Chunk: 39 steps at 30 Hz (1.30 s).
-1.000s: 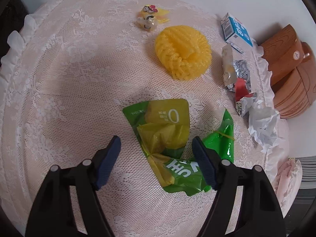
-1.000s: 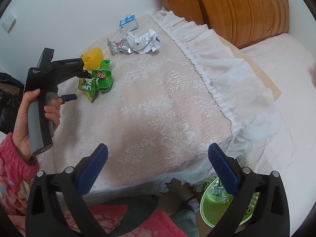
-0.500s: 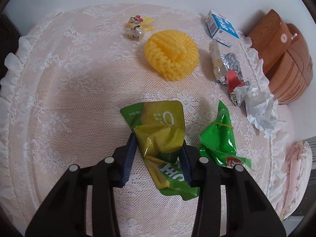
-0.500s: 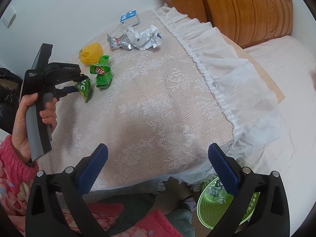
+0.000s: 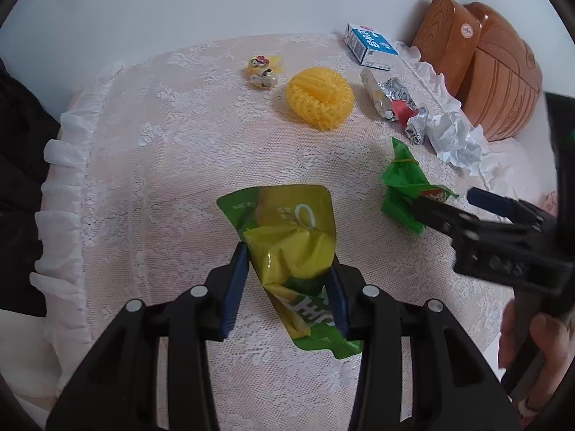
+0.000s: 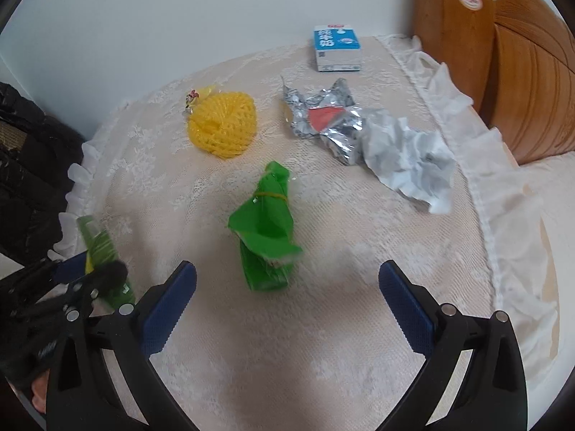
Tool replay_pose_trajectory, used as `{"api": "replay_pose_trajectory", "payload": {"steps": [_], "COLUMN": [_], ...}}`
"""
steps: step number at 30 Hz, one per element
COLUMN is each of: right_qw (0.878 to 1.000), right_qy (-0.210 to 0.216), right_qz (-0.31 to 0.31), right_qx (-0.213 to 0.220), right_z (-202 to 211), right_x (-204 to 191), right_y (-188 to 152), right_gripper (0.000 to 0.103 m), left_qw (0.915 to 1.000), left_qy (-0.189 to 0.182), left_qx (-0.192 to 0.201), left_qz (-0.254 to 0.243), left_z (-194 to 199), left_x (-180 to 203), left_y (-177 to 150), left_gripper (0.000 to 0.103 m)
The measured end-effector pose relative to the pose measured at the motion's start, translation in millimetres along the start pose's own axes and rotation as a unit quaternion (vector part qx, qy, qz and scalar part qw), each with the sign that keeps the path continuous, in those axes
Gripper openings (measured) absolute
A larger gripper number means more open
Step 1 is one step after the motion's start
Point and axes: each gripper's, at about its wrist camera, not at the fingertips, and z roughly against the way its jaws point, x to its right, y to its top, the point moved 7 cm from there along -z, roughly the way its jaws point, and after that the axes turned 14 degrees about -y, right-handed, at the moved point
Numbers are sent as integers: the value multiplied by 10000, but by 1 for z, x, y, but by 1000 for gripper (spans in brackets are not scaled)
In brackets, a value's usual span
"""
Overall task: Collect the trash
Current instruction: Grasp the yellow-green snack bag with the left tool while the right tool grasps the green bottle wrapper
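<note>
My left gripper point(image 5: 287, 283) is shut on a yellow-green snack bag point(image 5: 287, 230) and holds it a little above the lace-covered table point(image 5: 161, 143). From the right wrist view that bag point(image 6: 100, 248) hangs at the far left. A crumpled green wrapper point(image 6: 267, 215) tied with a rubber band lies mid-table. My right gripper point(image 6: 287, 269) hovers open just short of it, one finger on each side. Behind lie a yellow foam net point(image 6: 222, 129), a torn foil wrapper point(image 6: 323, 118), crumpled white paper point(image 6: 406, 158) and a blue milk carton point(image 6: 336, 48).
A small toy figure point(image 5: 262, 70) stands behind the foam net. A wooden headboard point(image 6: 503, 72) and a bed border the table on the right. Something dark point(image 6: 25, 179) sits past the left ruffled edge. A hand point(image 5: 532, 341) holds the right gripper's handle.
The left gripper closed on the snack bag and lifted it off the cloth. The right gripper swung from the table's front edge over to the green wrapper.
</note>
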Motion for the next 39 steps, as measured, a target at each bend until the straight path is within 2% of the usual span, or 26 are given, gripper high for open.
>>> {"api": "replay_pose_trajectory", "payload": {"steps": [3,5,7,10,12,15,21,26,30,34,35,39], "right_qw": [9997,9997,9997,9996,9996,9992,9987,9940,9914,9862,9825,9683], "right_qy": [-167,-150,-46,-15,17,202,324,489,329,50,-32,-239], "right_qz": [77,46,49,60,13,-185,-399,-971,-1262,-1651,-1861,-2468], "right_qx": [-178,-207,-217,-278,-272,-274,-51,89,65,-61,-121,-287], "right_z": [-21,-24,-24,-27,-26,-25,6,46,70,91,96,103], "right_x": [-11,-16,-20,-23,-22,-16,9,52,89,132,148,189], "right_y": [8,8,8,6,5,4,-15,-62,-111,-173,-196,-249], "right_gripper": [101,100,89,57,50,45,44,45,45,45,45,45], "left_qw": [9994,9993,9991,9985,9982,9983,9973,9928,9864,9757,9726,9594], "left_qy": [-280,-290,-347,-441,-483,-479,-601,-997,-1205,-1511,-1565,-1717], "left_qx": [-164,-210,-244,-307,-352,-326,-321,-432,-632,-901,-958,-1162], "left_qz": [130,71,41,43,47,-49,-278,-513,-920,-1307,-1425,-1913], "left_z": [-4,-8,-10,-13,-13,-11,-4,-2,-6,-12,-14,-21], "left_x": [-6,-5,-3,0,3,10,35,74,115,162,173,218], "left_y": [-6,-8,-8,-9,-10,-11,-20,-37,-60,-88,-94,-120], "left_gripper": [41,41,41,41,41,41,41,41,41,41,41,41]}}
